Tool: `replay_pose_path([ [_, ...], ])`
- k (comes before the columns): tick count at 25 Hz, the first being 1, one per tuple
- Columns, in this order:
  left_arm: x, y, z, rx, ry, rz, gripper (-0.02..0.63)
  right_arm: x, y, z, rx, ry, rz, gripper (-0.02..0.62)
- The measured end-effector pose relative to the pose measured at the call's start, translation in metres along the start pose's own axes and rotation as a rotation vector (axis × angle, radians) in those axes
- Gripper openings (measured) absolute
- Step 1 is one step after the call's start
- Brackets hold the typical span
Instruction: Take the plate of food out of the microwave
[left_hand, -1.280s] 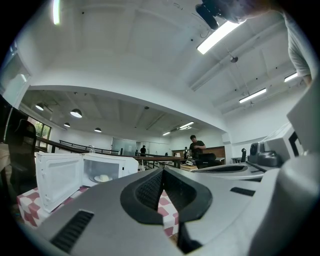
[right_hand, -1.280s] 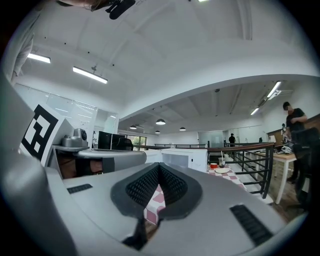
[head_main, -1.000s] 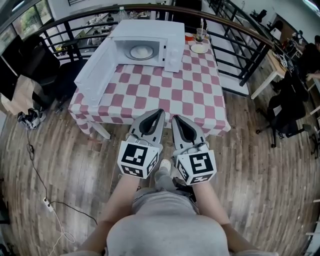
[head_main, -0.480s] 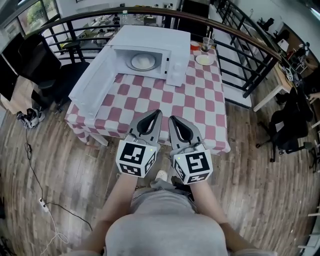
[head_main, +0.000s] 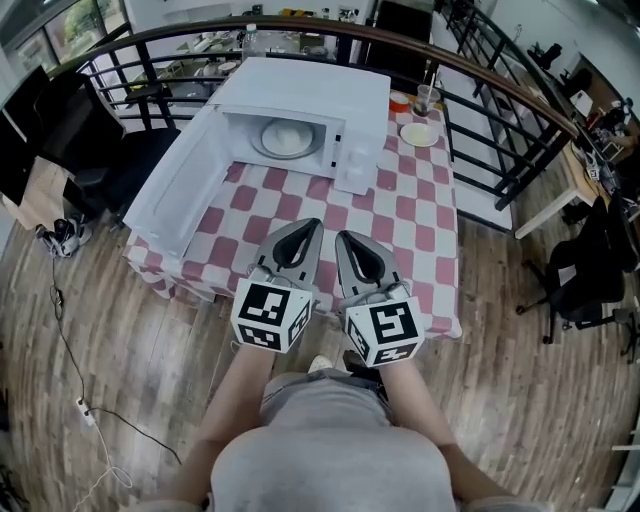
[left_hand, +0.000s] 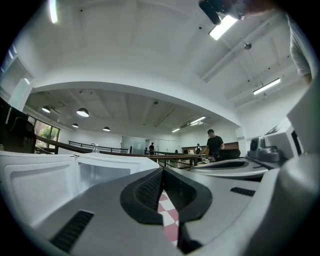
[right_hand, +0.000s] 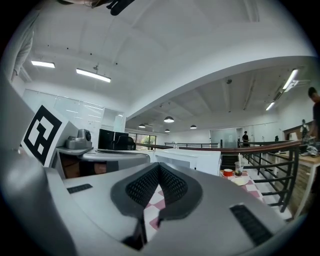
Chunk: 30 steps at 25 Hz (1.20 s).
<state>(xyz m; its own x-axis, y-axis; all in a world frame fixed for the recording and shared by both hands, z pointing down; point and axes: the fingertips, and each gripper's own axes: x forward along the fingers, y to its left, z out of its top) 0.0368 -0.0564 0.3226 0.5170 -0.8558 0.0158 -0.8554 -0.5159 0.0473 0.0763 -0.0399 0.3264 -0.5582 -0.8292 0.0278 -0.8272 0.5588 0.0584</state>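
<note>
On the table (head_main: 405, 225), the microwave (head_main: 310, 85) sits at 12 o'clock, its door (head_main: 180, 200) open toward 9. The plate of food (head_main: 283, 138) lies inside. A small plate (head_main: 420, 134) and cup (head_main: 427, 100) stand at 2. The left gripper (head_main: 312, 226) and right gripper (head_main: 342, 238) hang at 6.

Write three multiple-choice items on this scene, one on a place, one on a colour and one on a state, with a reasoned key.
1. Where is the plate? A on the floor; B inside the microwave; C on a chair.
2. The tablecloth checks are: A red and white; B blue and white; C green and yellow.
3. The door of the microwave is: A shut; B missing; C open.
Key: 1 B, the plate lies in the white cavity; 2 A, red and white squares cover the cloth; 3 C, the door stands swung out at the left.
</note>
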Motion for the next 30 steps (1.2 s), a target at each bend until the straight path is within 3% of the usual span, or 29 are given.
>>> replay_pose_path([
  [14,0.031,0.03,-0.016,-0.02,0.007,-0.017,0.002,0.04,-0.015,-0.016,0.041,0.014,0.013,0.026],
  [19,0.044,0.049,-0.021,-0.068,0.026,-0.048,0.002,0.059,-0.021,-0.016,0.053,0.01,-0.007,0.026],
  [26,0.069,0.083,-0.03,-0.195,0.064,-0.108,0.002,0.092,-0.027,-0.019,0.06,0.008,-0.031,0.026],
  [30,0.085,0.105,-0.041,-0.266,0.094,-0.099,0.002,0.11,-0.032,-0.024,0.05,0.017,-0.043,0.026],
])
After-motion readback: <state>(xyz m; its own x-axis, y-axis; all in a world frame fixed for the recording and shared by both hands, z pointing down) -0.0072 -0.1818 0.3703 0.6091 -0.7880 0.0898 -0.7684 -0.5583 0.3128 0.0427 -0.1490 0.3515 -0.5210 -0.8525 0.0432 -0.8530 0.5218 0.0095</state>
